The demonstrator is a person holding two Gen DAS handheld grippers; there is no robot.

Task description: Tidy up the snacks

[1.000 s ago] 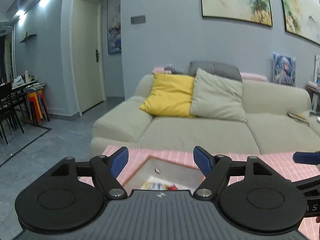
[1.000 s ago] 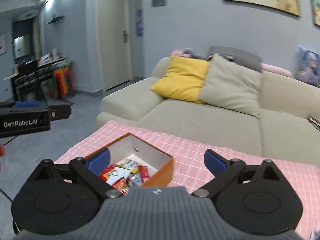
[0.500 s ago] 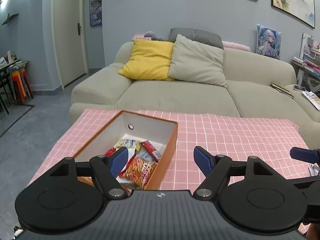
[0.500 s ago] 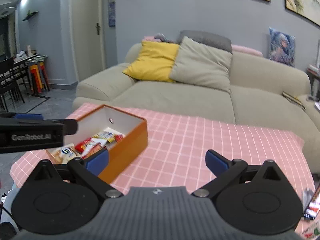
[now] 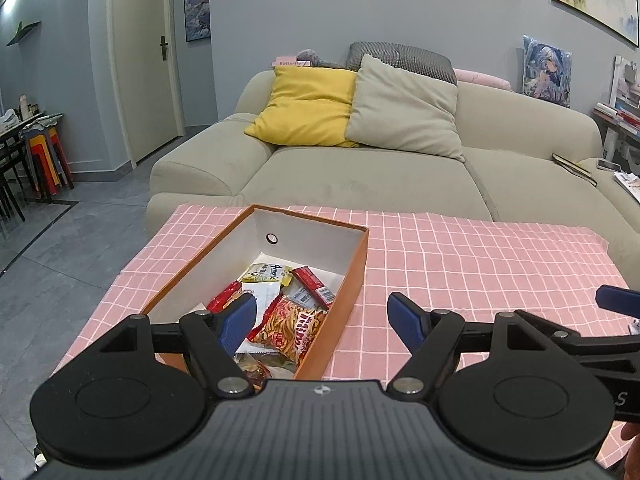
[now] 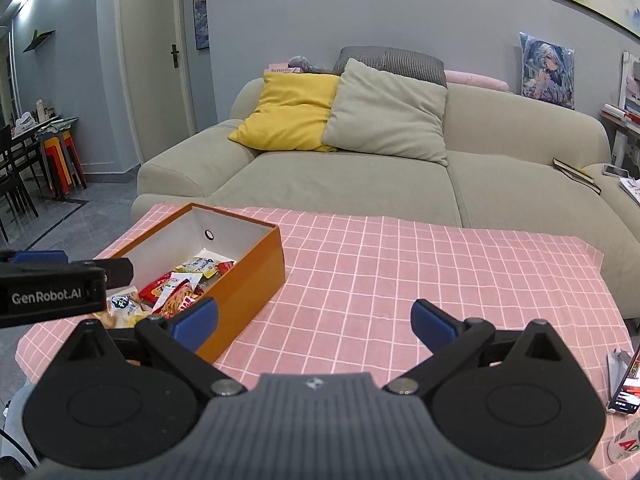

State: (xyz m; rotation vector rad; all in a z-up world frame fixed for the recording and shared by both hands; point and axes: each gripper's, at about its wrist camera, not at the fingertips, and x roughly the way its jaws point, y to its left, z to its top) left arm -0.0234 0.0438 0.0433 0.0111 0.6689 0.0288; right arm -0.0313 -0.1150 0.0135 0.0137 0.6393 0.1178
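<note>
An orange box (image 5: 352,272) with a white inside stands on the left of the pink checked tablecloth (image 5: 460,256). It holds several snack packets, among them an orange noodle bag (image 5: 290,326) and a red bar (image 5: 312,282). My left gripper (image 5: 322,320) is open and empty, above the near right edge of the box. My right gripper (image 6: 314,320) is open and empty, above the cloth to the right of the box (image 6: 256,268). The left gripper's body (image 6: 52,294) shows at the left of the right wrist view.
A beige sofa (image 5: 360,172) with a yellow cushion (image 5: 308,108) and a grey cushion (image 5: 404,108) stands behind the table. A phone on a stand (image 6: 626,380) sits at the table's right edge. Stacked stools (image 5: 46,156) and a dining table stand far left.
Both cameras have tilted down and drawn back from the sofa, so the box and cloth fill more of the view. Both grippers stay open and empty.
</note>
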